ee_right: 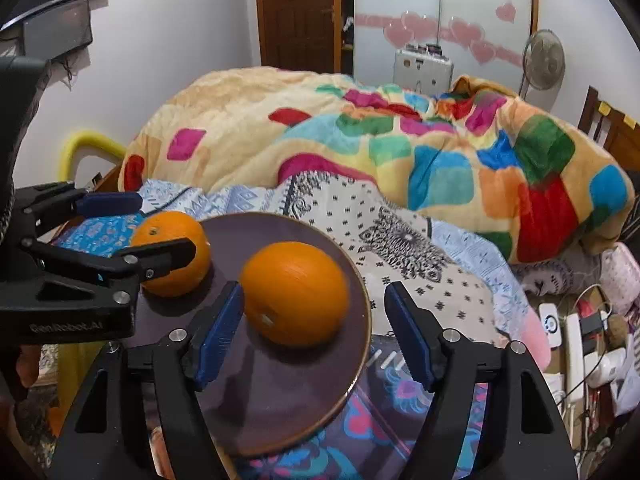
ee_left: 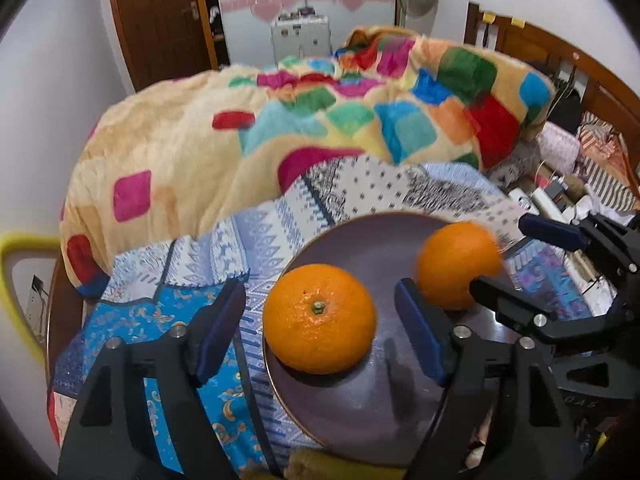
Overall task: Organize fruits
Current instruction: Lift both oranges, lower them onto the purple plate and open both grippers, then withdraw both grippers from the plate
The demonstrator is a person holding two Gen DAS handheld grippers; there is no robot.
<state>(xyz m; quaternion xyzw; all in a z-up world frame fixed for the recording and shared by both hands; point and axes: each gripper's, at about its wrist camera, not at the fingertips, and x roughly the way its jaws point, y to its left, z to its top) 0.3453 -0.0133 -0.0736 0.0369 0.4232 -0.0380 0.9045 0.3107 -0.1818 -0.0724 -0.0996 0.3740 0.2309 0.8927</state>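
Two oranges on plate (ee_left: 360, 408): one (ee_left: 319, 318) between spread left fingers (ee_left: 218, 332), untouched; other (ee_right: 295, 293) between spread right fingers (ee_right: 408, 336), touching left pad.

A colourful patchwork blanket (ee_left: 320, 120) lies heaped on the patterned bedsheet (ee_right: 400, 220) before a wooden door (ee_left: 160, 20).

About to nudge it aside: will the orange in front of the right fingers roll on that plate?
Probably. The orange is round, lying on its side on the smooth plate. It sits near the rim, so it might roll off. The rind looks firm, probably not fragile.
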